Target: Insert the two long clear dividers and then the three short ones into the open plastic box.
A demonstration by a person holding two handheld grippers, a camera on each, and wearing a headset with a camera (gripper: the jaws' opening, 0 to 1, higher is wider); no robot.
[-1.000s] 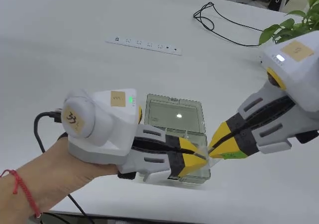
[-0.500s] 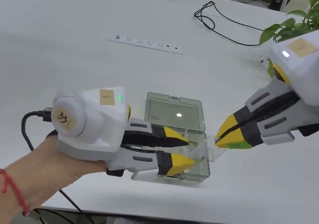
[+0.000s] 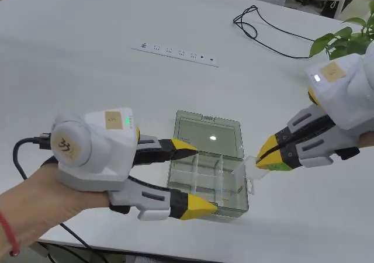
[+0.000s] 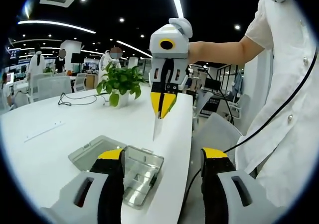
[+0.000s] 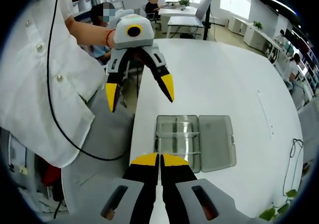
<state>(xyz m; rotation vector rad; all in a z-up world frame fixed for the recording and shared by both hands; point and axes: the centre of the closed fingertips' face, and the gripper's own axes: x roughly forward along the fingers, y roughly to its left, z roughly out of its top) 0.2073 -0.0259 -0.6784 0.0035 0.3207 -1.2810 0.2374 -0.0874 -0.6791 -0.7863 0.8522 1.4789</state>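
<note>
Head view puts the open plastic box (image 3: 234, 204) near the table's (image 3: 87, 70) near edge, its lid (image 3: 207, 134) lying flat on the far side. Clear dividers (image 3: 198, 172) already stand inside the box. The right gripper (image 3: 261, 159) is clamped on a short clear divider (image 3: 245, 170), which slants down over the box's right end; whether it touches the box I cannot tell. The left gripper (image 3: 204, 178) holds nothing, its jaws spread wide across the box's left part. A power strip (image 3: 175, 52) lies far off.
</note>
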